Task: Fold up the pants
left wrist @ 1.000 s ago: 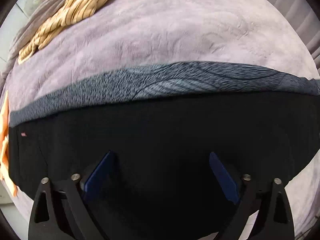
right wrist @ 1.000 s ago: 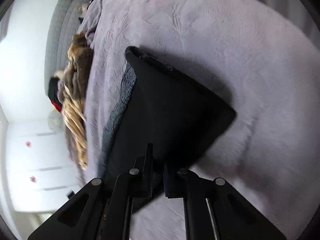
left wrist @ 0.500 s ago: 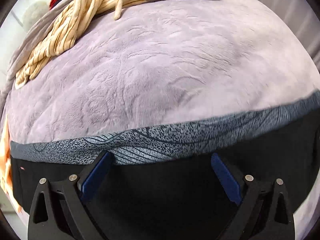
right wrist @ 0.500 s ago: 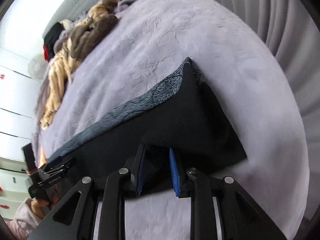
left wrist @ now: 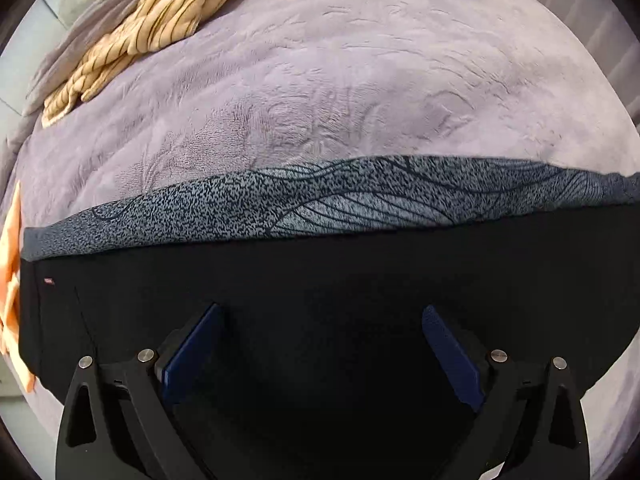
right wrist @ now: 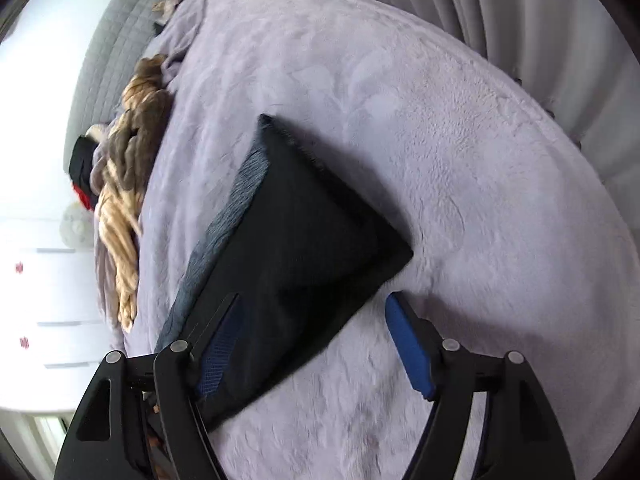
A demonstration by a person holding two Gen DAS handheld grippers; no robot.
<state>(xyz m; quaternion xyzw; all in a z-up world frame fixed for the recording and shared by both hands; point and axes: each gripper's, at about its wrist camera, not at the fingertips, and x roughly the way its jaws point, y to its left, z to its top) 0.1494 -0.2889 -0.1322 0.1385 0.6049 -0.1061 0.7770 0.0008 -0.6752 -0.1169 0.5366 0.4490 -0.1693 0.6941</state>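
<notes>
Lying flat on the lilac bedspread [left wrist: 360, 92], the black pants [left wrist: 320, 280] are folded into a long band, a grey patterned strip [left wrist: 360, 196] showing along the far edge. Right wrist view: same pants [right wrist: 304, 240] run diagonally, one corner pointing toward the pleated curtain [right wrist: 540, 32].

Left gripper [left wrist: 320, 344] sits over the black fabric, jaws spread wide, blue pads [left wrist: 192, 356] well apart, nothing gripped. Right gripper [right wrist: 316, 344] also wide open, holding nothing; its left finger is over the pants' near edge, its right finger over bare bedspread [right wrist: 460, 160] beside the pants' corner.

Striped cream garment [left wrist: 160, 28] bunched at the bed's far left. Orange item [left wrist: 12, 280] at the left edge, touching the pants' end or just beside it, can't tell. Grey quilted headboard [right wrist: 108, 60] beyond the clothes pile [right wrist: 124, 200].
</notes>
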